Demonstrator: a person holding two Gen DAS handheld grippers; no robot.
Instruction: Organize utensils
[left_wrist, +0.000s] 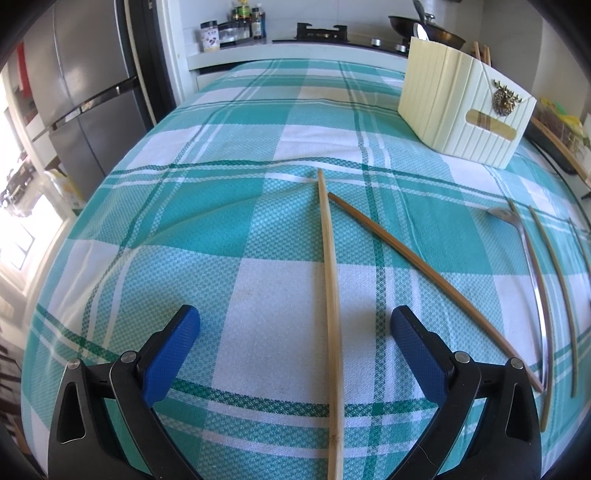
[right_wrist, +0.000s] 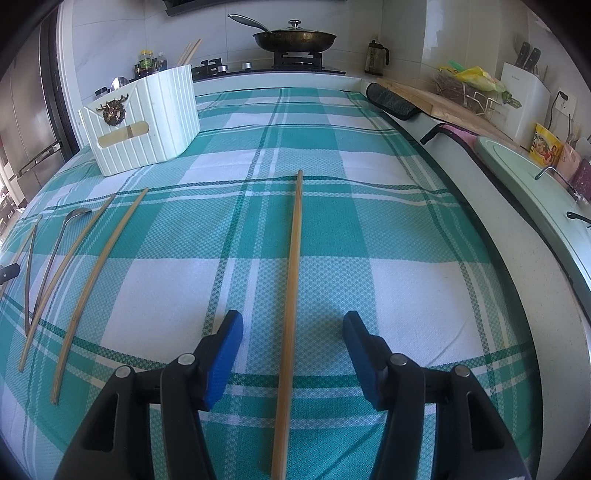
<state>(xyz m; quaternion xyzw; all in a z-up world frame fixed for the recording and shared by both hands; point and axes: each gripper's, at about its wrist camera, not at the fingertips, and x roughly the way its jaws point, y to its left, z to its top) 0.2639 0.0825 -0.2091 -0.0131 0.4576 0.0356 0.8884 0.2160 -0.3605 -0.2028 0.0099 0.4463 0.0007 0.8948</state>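
Observation:
In the left wrist view my left gripper (left_wrist: 295, 314) stands wide open over a pale bamboo chopstick (left_wrist: 330, 295), which lies between the blue pads without touching them. A darker chopstick (left_wrist: 424, 280) angles off to the right. Beyond it lie a metal spoon (left_wrist: 532, 266) and more chopsticks (left_wrist: 561, 288). In the right wrist view my right gripper (right_wrist: 292, 314) is open around a single chopstick (right_wrist: 293, 251), with a gap on both sides. To its left lie two chopsticks (right_wrist: 99, 266) and the spoon (right_wrist: 61, 236). The cream ribbed utensil holder (right_wrist: 144, 122) (left_wrist: 458, 110) stands at the back with utensils inside.
A green-and-white checked cloth (right_wrist: 369, 229) covers the counter. Behind it is a stove with a lidded frying pan (right_wrist: 295, 38) and spice jars (left_wrist: 236, 26). A sink cover (right_wrist: 524, 184) and cutting board (right_wrist: 443, 99) are on the right. A fridge (left_wrist: 85, 92) stands at the left.

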